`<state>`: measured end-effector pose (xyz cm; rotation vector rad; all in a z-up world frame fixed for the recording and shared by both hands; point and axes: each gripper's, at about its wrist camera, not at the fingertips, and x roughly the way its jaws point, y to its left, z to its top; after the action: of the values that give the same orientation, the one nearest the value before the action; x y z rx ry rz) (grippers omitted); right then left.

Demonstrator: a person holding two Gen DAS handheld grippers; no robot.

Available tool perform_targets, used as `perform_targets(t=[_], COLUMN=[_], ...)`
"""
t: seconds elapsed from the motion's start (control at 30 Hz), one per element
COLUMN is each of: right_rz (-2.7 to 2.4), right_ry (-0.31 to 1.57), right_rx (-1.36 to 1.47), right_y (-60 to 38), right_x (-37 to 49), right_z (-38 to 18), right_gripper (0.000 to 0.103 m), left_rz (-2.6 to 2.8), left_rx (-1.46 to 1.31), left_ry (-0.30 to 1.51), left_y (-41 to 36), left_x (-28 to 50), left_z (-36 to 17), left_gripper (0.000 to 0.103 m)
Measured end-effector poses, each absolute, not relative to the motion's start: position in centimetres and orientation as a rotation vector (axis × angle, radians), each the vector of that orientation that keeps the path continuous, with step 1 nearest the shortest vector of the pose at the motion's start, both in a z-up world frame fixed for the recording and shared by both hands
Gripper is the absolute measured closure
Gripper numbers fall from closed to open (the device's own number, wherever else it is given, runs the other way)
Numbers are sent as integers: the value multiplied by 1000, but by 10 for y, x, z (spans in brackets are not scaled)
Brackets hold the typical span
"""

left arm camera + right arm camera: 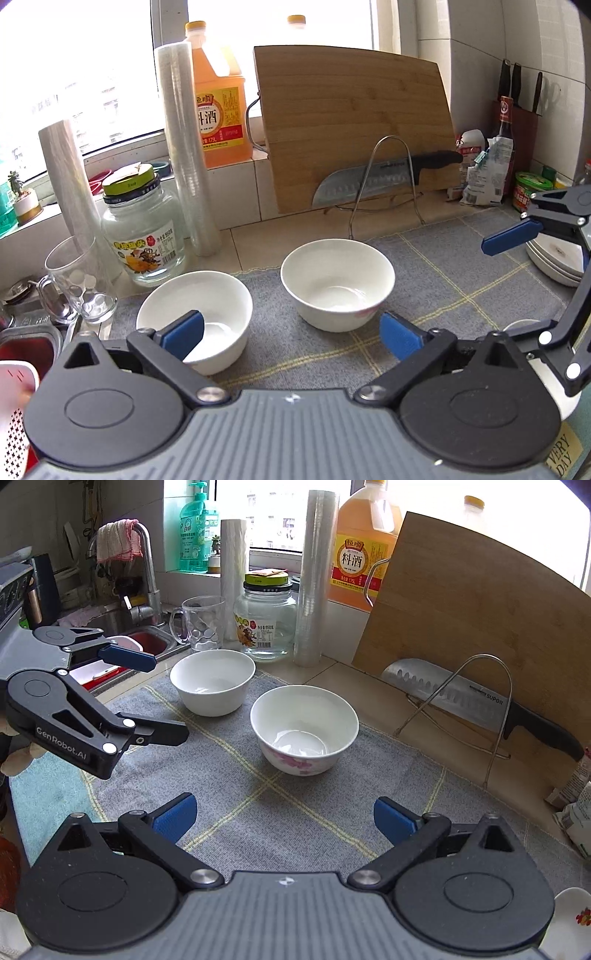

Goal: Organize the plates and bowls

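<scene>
While both stand empty, plain bowl (194, 317) by left gripper (291, 338), flowered bowl (338, 282) ahead

Glossy ceramic bowls (304, 729); woven cloth mat (280, 812); wooden board (354, 125).

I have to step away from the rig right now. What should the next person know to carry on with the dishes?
Left gripper: open, empty, above the mat's near edge.
Right gripper: open, empty, also above the mat.
Plain bowl and flowered bowl: upright, apart, side by side on the grey mat, the plain one nearer the sink.
Plate stack: at the mat's right end, behind the right gripper in the left view.
Done: the plates appear stacked.
Left: the two bowls are not yet nested or put with the plates. Probably grip one bowl by its rim and set it into the other.
</scene>
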<state>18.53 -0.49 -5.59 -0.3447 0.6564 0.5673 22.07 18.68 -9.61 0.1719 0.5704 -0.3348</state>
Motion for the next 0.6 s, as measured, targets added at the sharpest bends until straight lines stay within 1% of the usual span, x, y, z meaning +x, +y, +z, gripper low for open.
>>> perform_targets(t=[0.3,0.6], right_rz=[535,515], right_ry=[658,701], right_rx=[-372,-389], right_y=[14,20], right_x=[198,221], right_z=[-60,-71], right_gripper=[0,0], left_rz=[-400,-486], left_rx=[235,206], left_ry=[586,652], left_y=[179,173], left_x=[276,318], left_z=[-96,-106], left_gripper=[2,2])
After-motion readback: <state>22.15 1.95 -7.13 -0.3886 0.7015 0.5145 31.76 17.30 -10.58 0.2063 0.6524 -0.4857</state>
